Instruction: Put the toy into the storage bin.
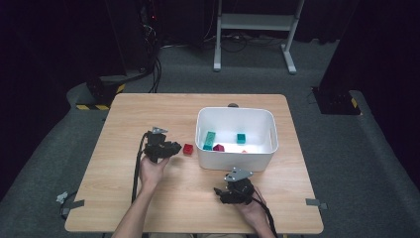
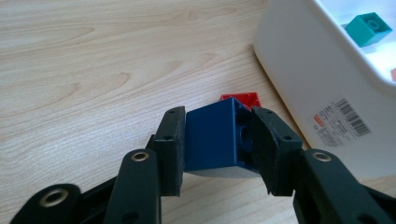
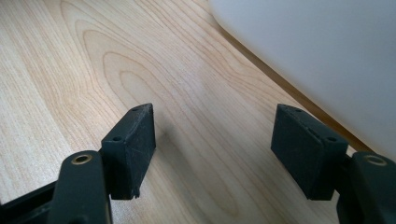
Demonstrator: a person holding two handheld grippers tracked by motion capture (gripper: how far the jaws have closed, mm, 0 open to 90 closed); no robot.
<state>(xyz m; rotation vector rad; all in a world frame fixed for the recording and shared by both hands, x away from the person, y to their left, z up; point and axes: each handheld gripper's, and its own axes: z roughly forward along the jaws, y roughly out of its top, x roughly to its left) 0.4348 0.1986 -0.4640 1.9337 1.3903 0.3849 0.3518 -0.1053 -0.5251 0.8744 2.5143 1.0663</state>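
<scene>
Blue plastic sits pinched in your left tongs (image 2: 218,140): a smooth, square-edged brick (image 2: 212,137) with its hollow underside turned toward the right-hand pad. The white bin (image 1: 236,157) is your landmark. The brick hangs just off the bin's left wall, above the bench (image 1: 148,114), and a red brick (image 1: 188,148) lies on the wood between the tongs and that wall. So the bin's opening lies to the right of your left tongs and past the rim; judging by that, the coming move is a carry over the wall, and the left hand is the nearer one. Inside the bin lie teal bricks (image 1: 240,138) and a dark red piece (image 1: 218,148). Your right tongs (image 3: 212,154) rest spread and empty just in front of the bin's glossy near wall.
</scene>
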